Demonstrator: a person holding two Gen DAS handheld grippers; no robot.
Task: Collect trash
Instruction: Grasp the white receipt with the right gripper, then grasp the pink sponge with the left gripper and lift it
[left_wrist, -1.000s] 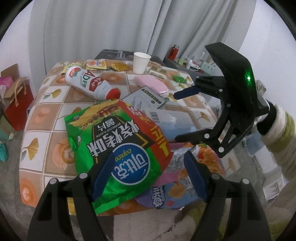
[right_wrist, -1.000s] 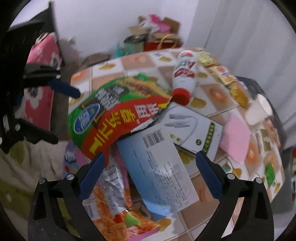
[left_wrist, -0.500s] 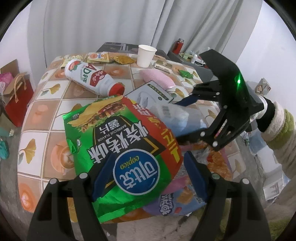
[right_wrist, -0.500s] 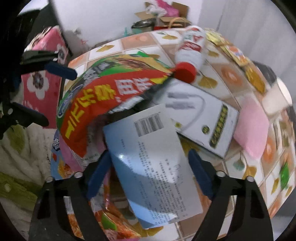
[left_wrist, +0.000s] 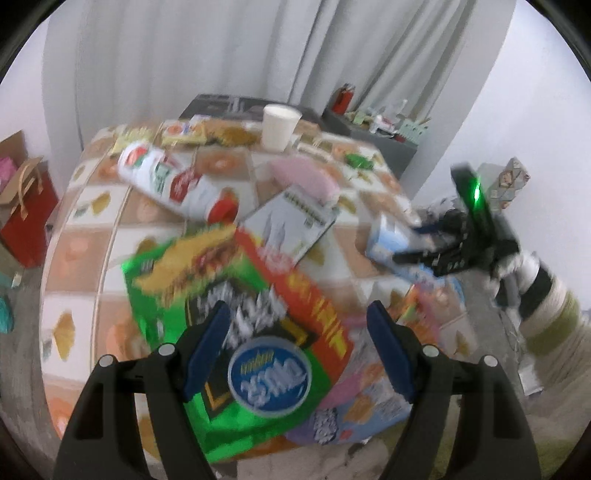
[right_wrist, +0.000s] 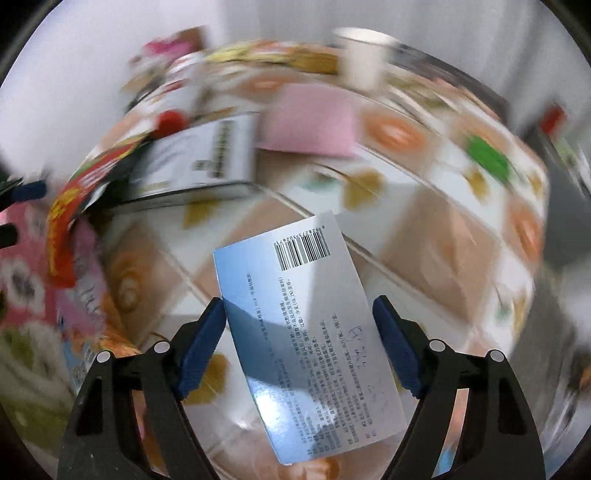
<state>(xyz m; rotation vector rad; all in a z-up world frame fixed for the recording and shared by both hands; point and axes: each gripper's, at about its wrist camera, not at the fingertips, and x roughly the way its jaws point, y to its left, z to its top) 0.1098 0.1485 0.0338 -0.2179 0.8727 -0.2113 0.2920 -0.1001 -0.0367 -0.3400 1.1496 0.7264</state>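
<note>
We grip the blue box (right_wrist: 306, 325) in our right gripper (right_wrist: 301, 343), lower centre, while our left gripper (left_wrist: 297, 350) straddles the green chip bag (left_wrist: 236, 314), grip unclear.

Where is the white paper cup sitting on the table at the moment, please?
In the left wrist view, the paper cup stands upright at the table's far edge, beyond the pink packet.

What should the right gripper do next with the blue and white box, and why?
Probably carry it off toward wherever the trash is being gathered. The right gripper has its jaws closed on the blue and white box, which seems already lifted clear of the table, though the frame is blurred.
</note>
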